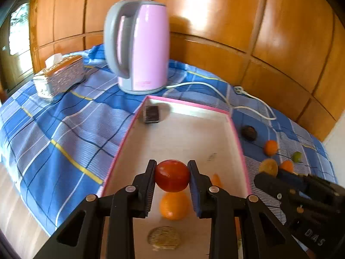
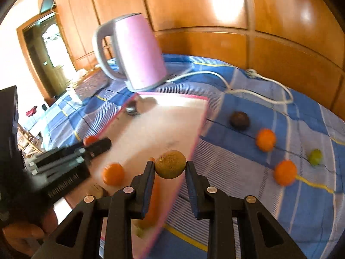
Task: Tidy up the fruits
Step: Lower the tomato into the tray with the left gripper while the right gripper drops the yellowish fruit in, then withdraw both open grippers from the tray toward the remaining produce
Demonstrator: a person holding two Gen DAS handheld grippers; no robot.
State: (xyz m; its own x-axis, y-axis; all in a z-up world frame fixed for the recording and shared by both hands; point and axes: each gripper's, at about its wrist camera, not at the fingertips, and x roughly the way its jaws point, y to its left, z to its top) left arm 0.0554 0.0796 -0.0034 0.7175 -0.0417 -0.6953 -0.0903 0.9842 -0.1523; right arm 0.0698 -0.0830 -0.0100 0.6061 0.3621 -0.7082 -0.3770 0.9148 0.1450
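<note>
Only the right wrist view shows the right tongs (image 2: 170, 168) clamping a netted fruit (image 2: 170, 166); left tongs (image 1: 172, 176) clamp a tomato (image 1: 172, 175).

Kettle (image 1: 142, 49) behind tray (image 1: 129, 133)

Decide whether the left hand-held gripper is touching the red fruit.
Touching. In the left wrist view, both pads of the left hand-held gripper press the sides of the red fruit, holding it above the tray.
</note>
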